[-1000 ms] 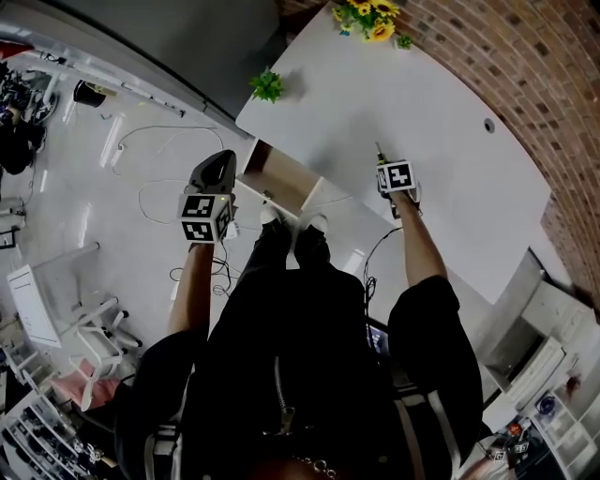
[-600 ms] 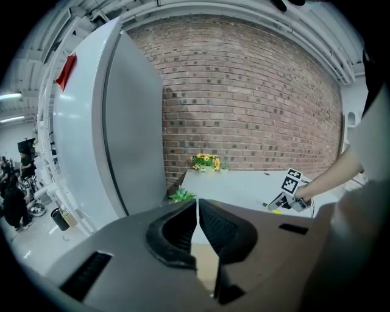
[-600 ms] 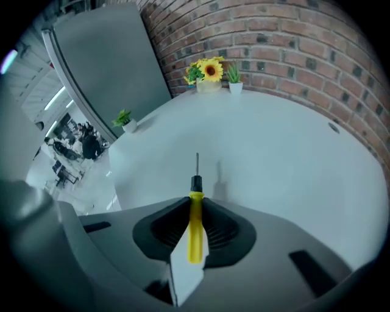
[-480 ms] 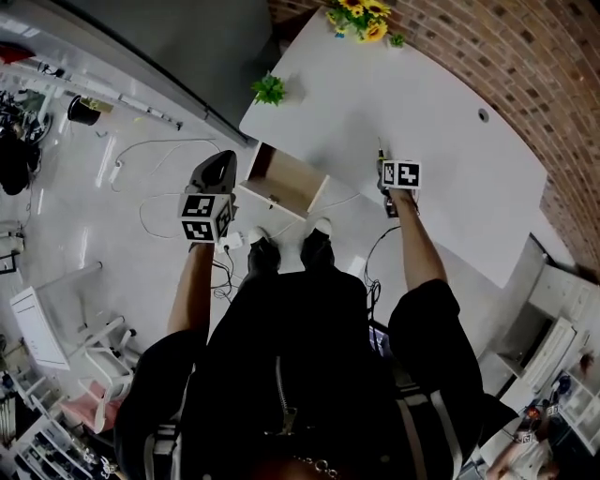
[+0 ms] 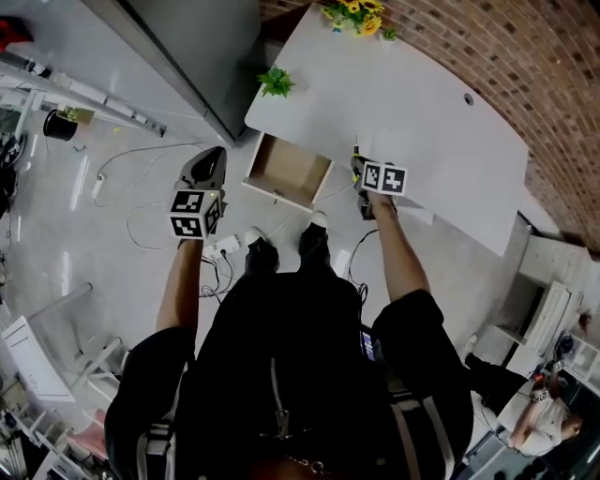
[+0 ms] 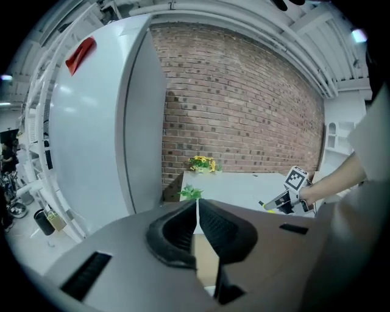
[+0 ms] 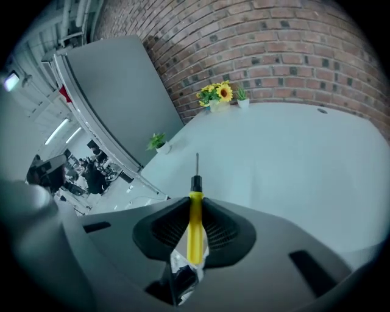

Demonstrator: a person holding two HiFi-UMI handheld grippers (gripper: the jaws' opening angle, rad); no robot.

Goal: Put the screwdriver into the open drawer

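Observation:
My right gripper (image 5: 358,166) is shut on the yellow handle of the screwdriver (image 7: 195,224). The thin metal shaft sticks out past the pads (image 7: 172,226), over the front edge of the white table (image 5: 427,112). The open wooden drawer (image 5: 286,172) juts out from the table's near edge, just left of that gripper. My left gripper (image 5: 213,157) hangs over the floor left of the drawer, shut with nothing in it. In the left gripper view the left gripper (image 6: 196,210) has the right gripper (image 6: 285,198) ahead at the right, with the screwdriver (image 6: 267,208) in it.
A small green plant (image 5: 277,82) and yellow flowers (image 5: 356,17) stand on the table's far side by the brick wall (image 5: 525,84). A tall grey cabinet (image 5: 192,47) is at the left. Cables (image 5: 141,187) and a power strip (image 5: 225,247) lie on the floor.
My right gripper has lifted, rolled, and moved left toward the drawer with the screwdriver. My left gripper has shifted a little beside the drawer.

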